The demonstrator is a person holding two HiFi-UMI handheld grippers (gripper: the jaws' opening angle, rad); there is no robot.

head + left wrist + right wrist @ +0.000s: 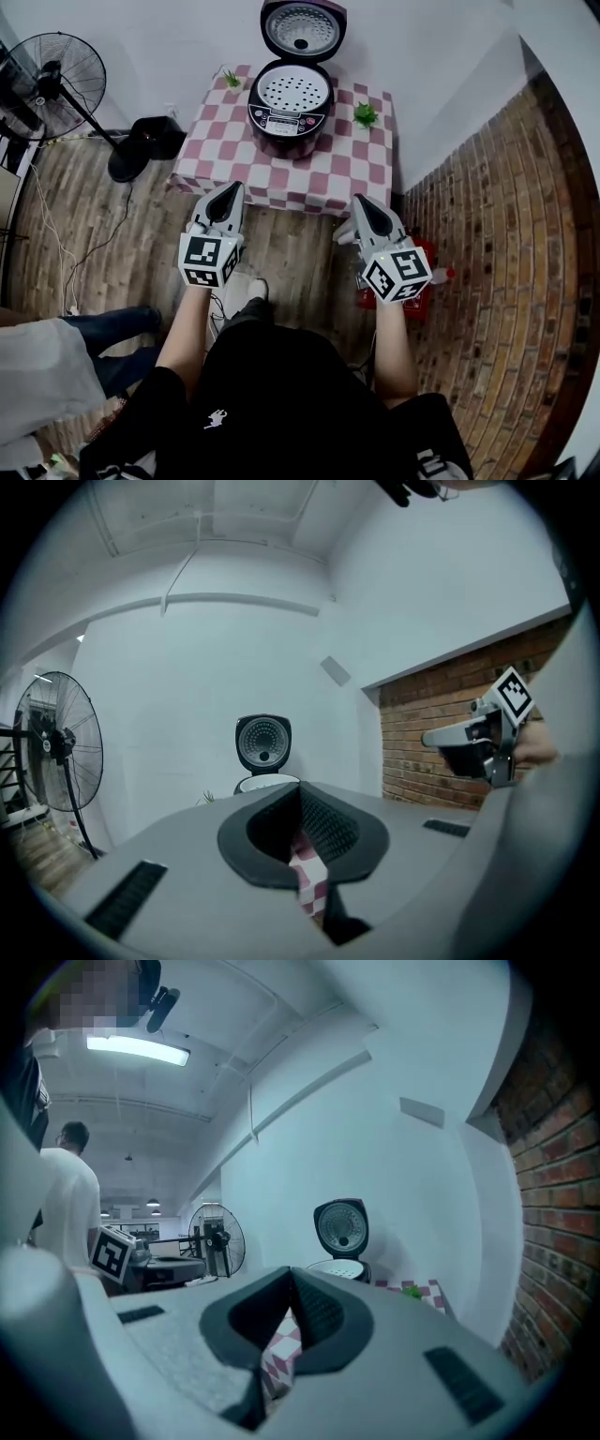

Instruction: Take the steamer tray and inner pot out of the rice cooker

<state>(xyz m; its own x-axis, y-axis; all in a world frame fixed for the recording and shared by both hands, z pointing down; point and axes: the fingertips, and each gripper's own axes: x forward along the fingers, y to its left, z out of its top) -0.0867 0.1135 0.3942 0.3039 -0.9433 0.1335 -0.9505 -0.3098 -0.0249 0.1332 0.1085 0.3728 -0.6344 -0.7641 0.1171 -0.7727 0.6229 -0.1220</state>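
While both sets of jaws are pressed fully together w/ nothing between them, the left hand-held gripper (228,193) and right hand-held gripper (362,205) are held side by side over the wood floor (291,244), just short of the table (361,167), both pointing roughly level toward it. Neither touches anything. Rice cooker (291,120) stands on the pink-and-white checked cloth toward the table's back edge, near the white wall, lid (302,28) swung up & open. Steamer tray (293,91), white w/ rows of holes, sits in the cooker's mouth; inner pot is hidden beneath it, so can't be made out. One green plant (365,114) is right of the cooker, a second plant (231,78) at back left. Standing fan (58,73) is at far left on the floor, brick wall (506,234) on the right. Both gripper views show the cooker ahead, well apart from the jaws.
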